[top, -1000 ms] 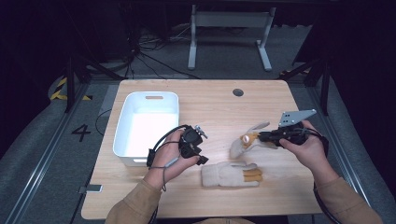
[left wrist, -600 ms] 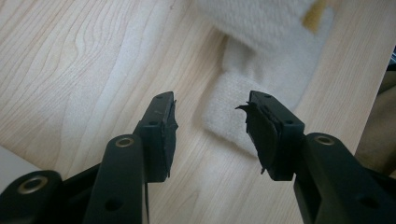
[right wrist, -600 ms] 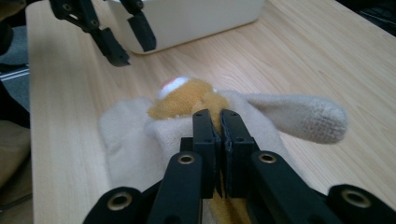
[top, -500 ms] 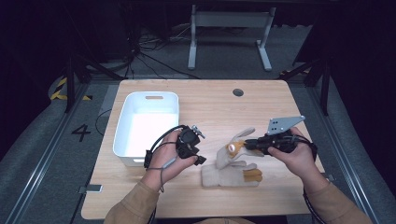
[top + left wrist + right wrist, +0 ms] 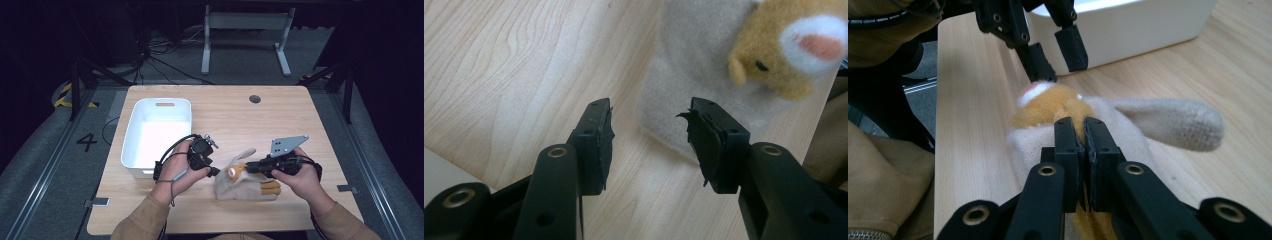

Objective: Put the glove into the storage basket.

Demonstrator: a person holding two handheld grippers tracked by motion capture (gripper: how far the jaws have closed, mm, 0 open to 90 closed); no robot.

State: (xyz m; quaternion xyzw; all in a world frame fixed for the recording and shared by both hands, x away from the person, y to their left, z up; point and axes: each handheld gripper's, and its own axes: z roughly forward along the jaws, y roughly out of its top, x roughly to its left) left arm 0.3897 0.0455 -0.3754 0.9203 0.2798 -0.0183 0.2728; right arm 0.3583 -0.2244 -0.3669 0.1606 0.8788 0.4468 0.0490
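A beige knitted mitten (image 5: 242, 189) (image 5: 694, 55) (image 5: 1168, 122) lies on the wooden table in front of the person. A small orange and white plush animal (image 5: 232, 171) (image 5: 794, 50) (image 5: 1048, 105) rests on the mitten's left end. My right gripper (image 5: 241, 169) (image 5: 1084, 125) comes in level from the right and is shut on the plush's back end. My left gripper (image 5: 216, 172) (image 5: 651, 135) (image 5: 1055, 50) stands open just left of the mitten, its jaws pointing at the mitten's edge with nothing between them.
A white plastic bin (image 5: 131, 135) (image 5: 1128, 25) stands on the left part of the table (image 5: 280, 120), close behind my left hand. A round cable hole (image 5: 255, 99) is near the far edge. Bare wood stretches to the far right.
My right gripper has carried the plush leftward and slightly down, over the mitten and closer to my left gripper. The left hand has kept still.
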